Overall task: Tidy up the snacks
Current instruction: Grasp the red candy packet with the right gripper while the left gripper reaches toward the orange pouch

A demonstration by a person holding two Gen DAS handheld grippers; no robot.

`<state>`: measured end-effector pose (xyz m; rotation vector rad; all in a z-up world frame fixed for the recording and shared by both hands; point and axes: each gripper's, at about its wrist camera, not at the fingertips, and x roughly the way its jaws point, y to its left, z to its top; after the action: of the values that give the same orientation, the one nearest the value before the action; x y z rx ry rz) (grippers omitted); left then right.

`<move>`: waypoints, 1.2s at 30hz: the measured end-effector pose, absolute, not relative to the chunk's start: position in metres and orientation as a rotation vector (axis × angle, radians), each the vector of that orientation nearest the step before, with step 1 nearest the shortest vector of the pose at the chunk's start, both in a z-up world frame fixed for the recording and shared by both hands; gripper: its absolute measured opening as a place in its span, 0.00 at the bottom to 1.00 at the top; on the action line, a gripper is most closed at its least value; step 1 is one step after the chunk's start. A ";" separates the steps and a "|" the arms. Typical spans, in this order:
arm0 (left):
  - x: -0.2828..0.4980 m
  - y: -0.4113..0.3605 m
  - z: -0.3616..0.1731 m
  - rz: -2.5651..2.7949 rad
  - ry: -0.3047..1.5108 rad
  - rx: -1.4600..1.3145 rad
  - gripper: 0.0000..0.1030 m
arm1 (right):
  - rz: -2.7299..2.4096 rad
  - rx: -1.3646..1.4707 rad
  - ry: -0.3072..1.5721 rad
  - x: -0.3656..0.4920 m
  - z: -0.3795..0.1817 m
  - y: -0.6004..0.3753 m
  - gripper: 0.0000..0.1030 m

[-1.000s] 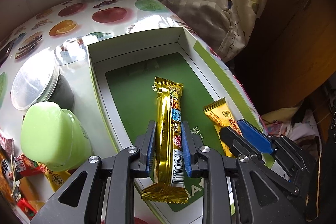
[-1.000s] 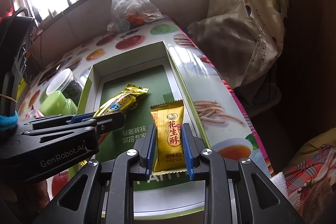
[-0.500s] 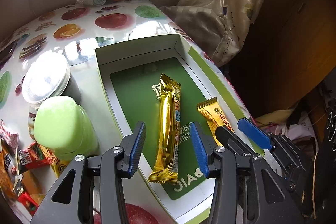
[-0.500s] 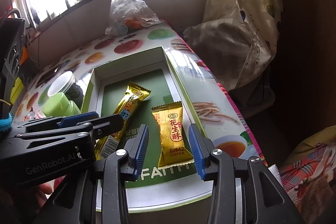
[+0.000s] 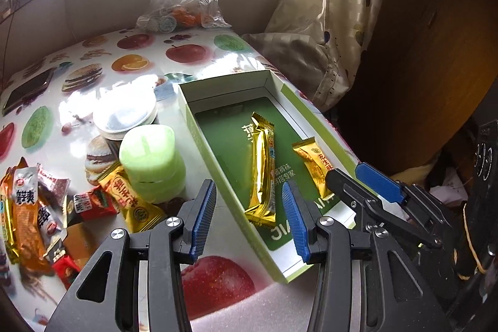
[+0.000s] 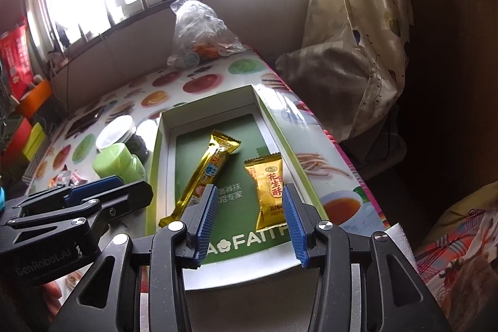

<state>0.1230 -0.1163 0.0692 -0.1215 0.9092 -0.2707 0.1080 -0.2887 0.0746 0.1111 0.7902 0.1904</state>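
Note:
A shallow green-and-white box [image 5: 199, 139] [image 6: 155, 151] lies on the fruit-print table. In it lie a long gold snack bar [image 5: 263, 173] [image 6: 207, 173] and a short orange-gold peanut candy packet [image 5: 312, 164] [image 6: 269, 189], side by side and apart. My left gripper [image 5: 249, 217] is open and empty, raised over the box's near left edge. My right gripper [image 6: 250, 220] is open and empty, raised over the box's near end; it also shows in the left wrist view [image 5: 367, 179]. A pile of loose snack packets [image 5: 46, 201] lies left of the box.
A green lidded jar [image 5: 152, 164] [image 6: 118, 164] and a clear-lidded jar [image 5: 124, 117] [image 6: 116, 131] stand left of the box. A plastic bag [image 5: 183, 2] [image 6: 199, 33] sits at the back. A phone [image 5: 28, 89] lies far left. A curtain [image 5: 330, 21] hangs at right.
Both grippers opened, letting go of the gold bar and the candy packet, which now lie in the box. Both grippers have drawn back and up from the box.

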 end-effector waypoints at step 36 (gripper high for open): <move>0.046 0.125 0.035 0.163 0.905 -0.362 0.44 | 0.765 -0.193 0.965 0.081 0.023 -0.039 0.46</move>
<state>0.0465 0.1253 0.0348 -0.3617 0.9053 0.1627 0.0807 -0.0386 0.0232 -0.1934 0.9651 0.7648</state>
